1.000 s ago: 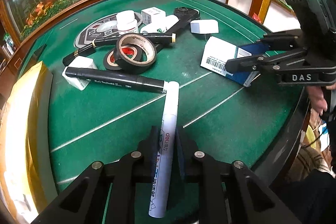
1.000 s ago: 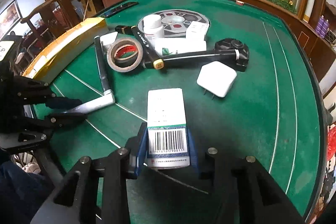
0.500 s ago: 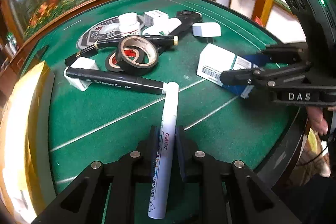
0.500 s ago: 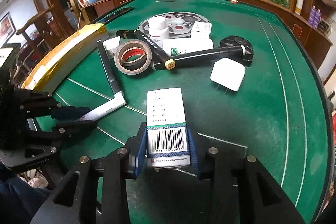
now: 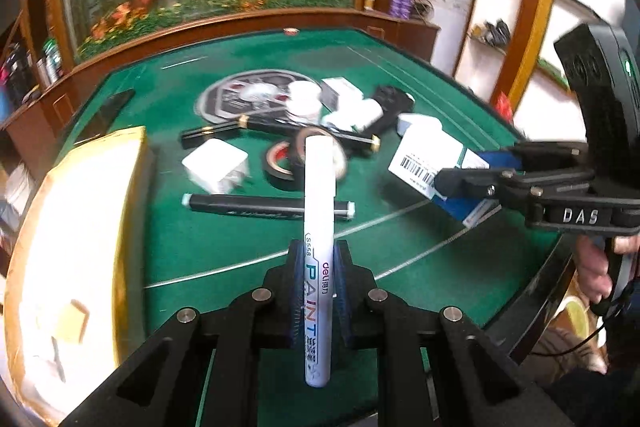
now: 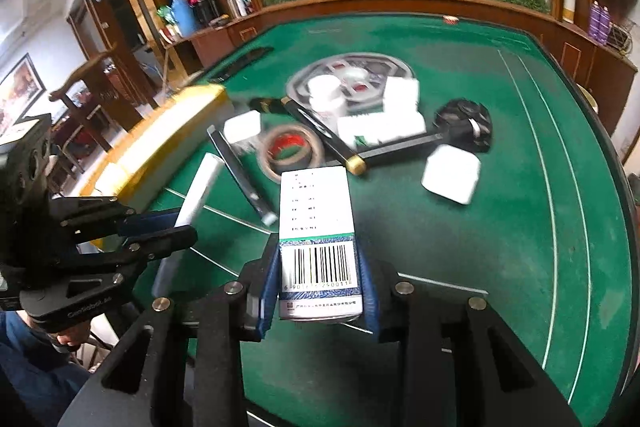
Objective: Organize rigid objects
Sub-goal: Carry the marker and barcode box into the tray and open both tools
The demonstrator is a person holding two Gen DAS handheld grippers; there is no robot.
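Far left on the green table (image 5: 248, 239): a long gold box (image 5: 80, 227), lying flat near the table's left edge, likely the place for tidy things, though that is only a guess. Just right of the gold box: the left gripper (image 5: 318, 291), clenched tight on a white paint pen (image 5: 318, 227). Pen lifted clear of the felt, long way pointing straight ahead along the fingers, tip out over the tape rolls (image 5: 296, 163) and the black marker (image 5: 268, 207). Gold box off to the left of the pen, so a swing left needed next, with the pen turned to lie along the box.

Middle of the table: a messy pile, with a white plug (image 6: 450, 173), a white bottle (image 6: 326, 93), and a round disc (image 6: 352, 71) behind.

On the right: the right gripper (image 6: 318, 279), grasping a white box with a barcode (image 6: 316, 227) by its two sides, part open to fit the width. Box up off the table too, long way pointing ahead. Left hand nearer the gold box; right hand a longer way off, across the pile.
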